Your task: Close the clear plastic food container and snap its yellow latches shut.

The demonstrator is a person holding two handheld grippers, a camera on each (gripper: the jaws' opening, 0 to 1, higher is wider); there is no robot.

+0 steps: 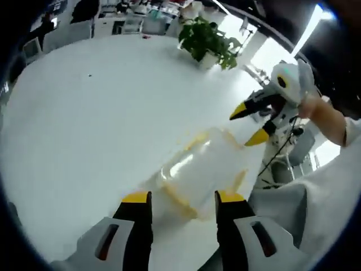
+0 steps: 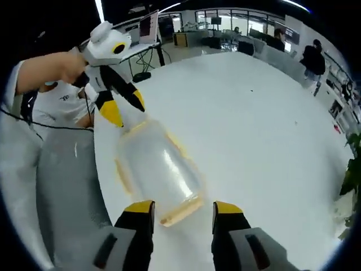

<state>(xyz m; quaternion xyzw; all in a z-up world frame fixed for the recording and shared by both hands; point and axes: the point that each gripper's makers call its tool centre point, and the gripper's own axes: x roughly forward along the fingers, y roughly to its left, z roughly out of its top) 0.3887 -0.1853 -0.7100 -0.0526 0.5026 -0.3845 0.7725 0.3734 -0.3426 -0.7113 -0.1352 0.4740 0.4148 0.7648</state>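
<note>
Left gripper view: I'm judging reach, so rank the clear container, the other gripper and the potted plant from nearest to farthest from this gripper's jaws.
1. Clear container, just ahead of the jaws.
2. Right gripper, beyond it, right.
3. Potted plant, at the table's far edge.

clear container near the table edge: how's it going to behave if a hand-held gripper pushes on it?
Likely light: the clear container looks empty, see-through to the white table, so a push may slide it rather than seat the lid. Its smooth plastic probably slips on that glossy top. It sits close to the table edge by the person, so pushing that way risks knocking it off.
</note>
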